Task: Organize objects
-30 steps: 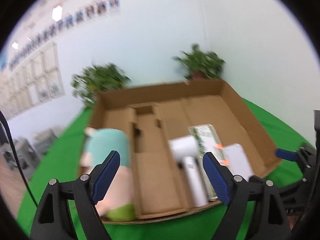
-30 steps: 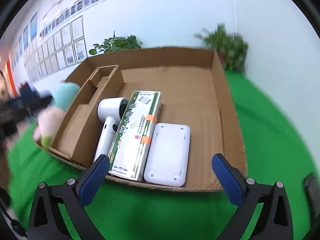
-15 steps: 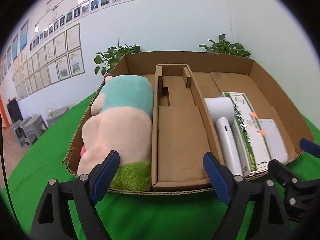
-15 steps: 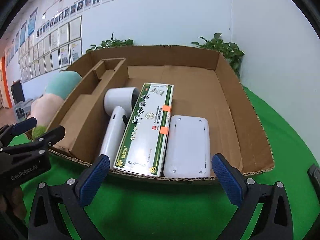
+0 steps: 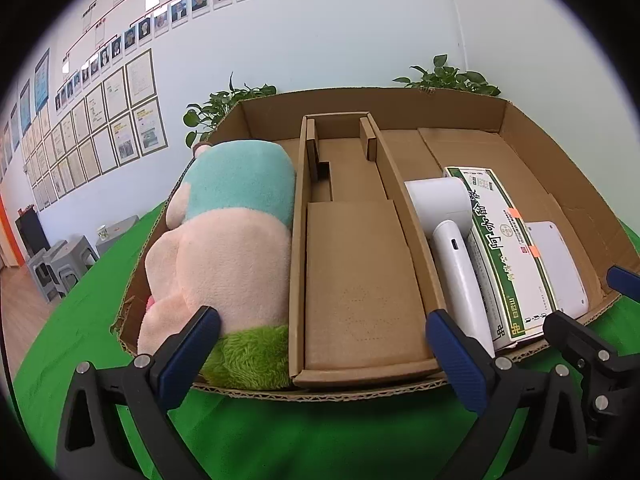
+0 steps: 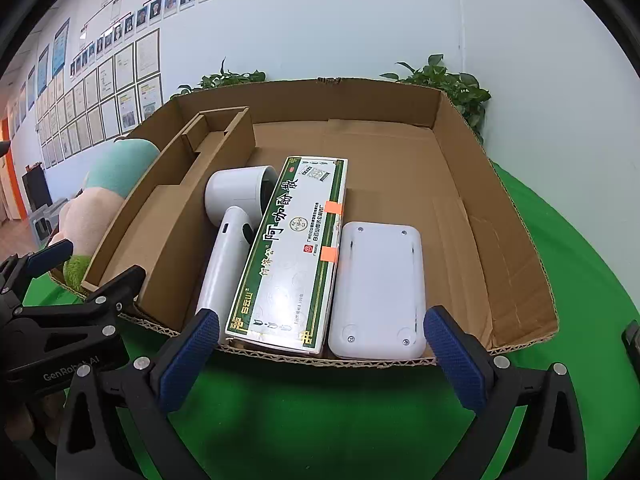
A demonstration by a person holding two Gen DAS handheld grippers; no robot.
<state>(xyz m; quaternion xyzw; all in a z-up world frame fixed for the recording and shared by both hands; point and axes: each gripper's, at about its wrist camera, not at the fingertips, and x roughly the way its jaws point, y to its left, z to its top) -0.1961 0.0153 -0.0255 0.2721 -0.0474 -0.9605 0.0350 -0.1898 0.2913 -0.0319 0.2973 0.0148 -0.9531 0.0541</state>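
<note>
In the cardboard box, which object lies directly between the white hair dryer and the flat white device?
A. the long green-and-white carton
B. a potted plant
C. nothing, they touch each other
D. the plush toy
A: in the right wrist view the long green-and-white carton lies lengthwise with the white hair dryer at its left side and the flat white device at its right; the plush toy sits in a separate compartment.

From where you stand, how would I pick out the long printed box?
Look in the cardboard tray on the green cloth, in its wide right section. The long box lies flat between a white dryer and a white slab; only it has green borders and orange stickers.
</note>
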